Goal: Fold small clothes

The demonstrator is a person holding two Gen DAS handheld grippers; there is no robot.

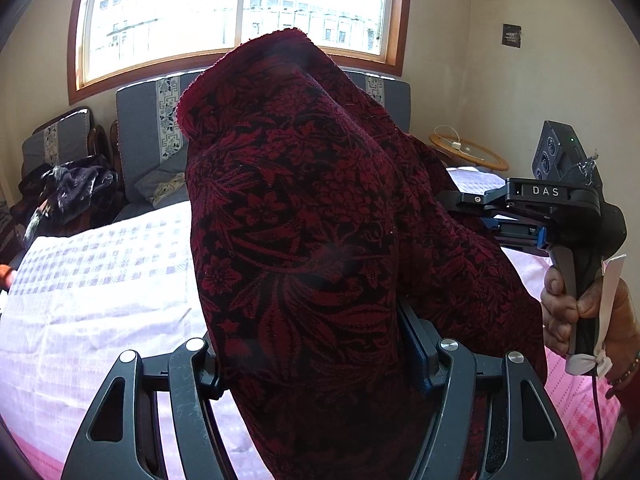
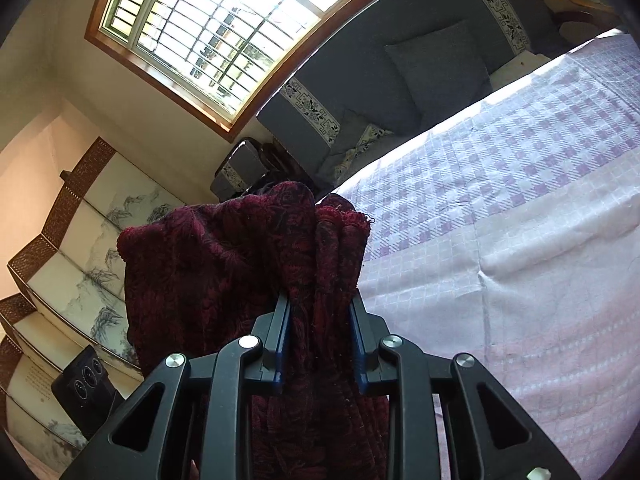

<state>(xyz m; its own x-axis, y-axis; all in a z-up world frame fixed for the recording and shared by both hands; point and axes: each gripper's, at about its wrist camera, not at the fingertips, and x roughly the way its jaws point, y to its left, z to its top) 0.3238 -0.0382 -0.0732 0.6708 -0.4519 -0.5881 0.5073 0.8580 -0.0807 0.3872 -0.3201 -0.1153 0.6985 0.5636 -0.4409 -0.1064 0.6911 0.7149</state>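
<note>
Nearest the left wrist lens: dark red patterned garment (image 1: 304, 216), filling most of the frame and draped up and over the left gripper (image 1: 316, 360), whose jaws are clamped on a thick bunch of the cloth. Garment is held in the air above the bed (image 1: 100, 280), covered in a pale lilac checked sheet; no part of the cloth is seen touching the sheet in either view. Right wrist view: the same garment (image 2: 224, 264) stands up between the jaws of the right gripper (image 2: 320, 340), which pinch a gathered ridge of it, folds running straight ahead along the fingers. From the left view the right gripper (image 1: 476, 200) enters from the right edge, fingertips buried in the cloth, handle held by the right hand (image 1: 560, 312). Key relation: cloth spans sideways between the two grips, long axis roughly left to right, the rest hanging below; the bed lies ahead of and beneath both. Judgement: both hands are equally engaged, so next is likely lowering and spreading flat. Grey sofa (image 1: 144, 128) and window (image 1: 240, 8) behind.
</note>
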